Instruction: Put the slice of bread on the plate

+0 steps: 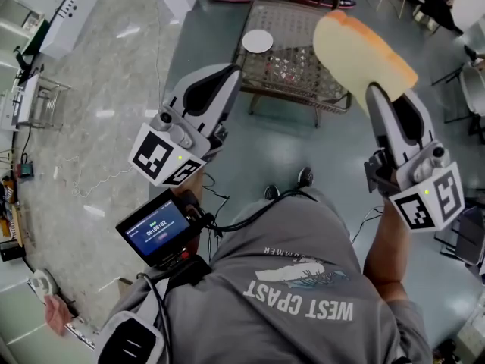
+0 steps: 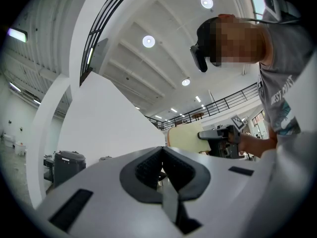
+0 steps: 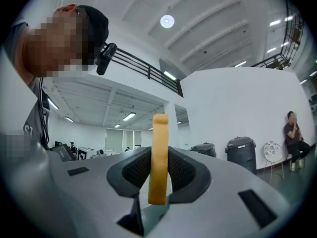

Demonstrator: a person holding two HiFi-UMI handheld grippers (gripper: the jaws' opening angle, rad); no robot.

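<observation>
In the right claw (image 3: 159, 171), a flat, smooth-faced bread slice (image 3: 159, 143)

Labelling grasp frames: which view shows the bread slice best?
Head view: the slice of bread shows its broad flat face, pinched at its lower end by the right gripper. The right gripper view shows it edge-on between the jaws; the left gripper view catches part, far off.

Grey T-shirt (image 1: 303, 279), white print. Black cables (image 1: 254, 214) run to a small screen (image 1: 155, 230). Left gripper (image 1: 233, 70), right gripper (image 1: 377, 91): white shells, black pads (image 3: 136, 170), black-and-white marker cubes (image 1: 163, 156).
</observation>
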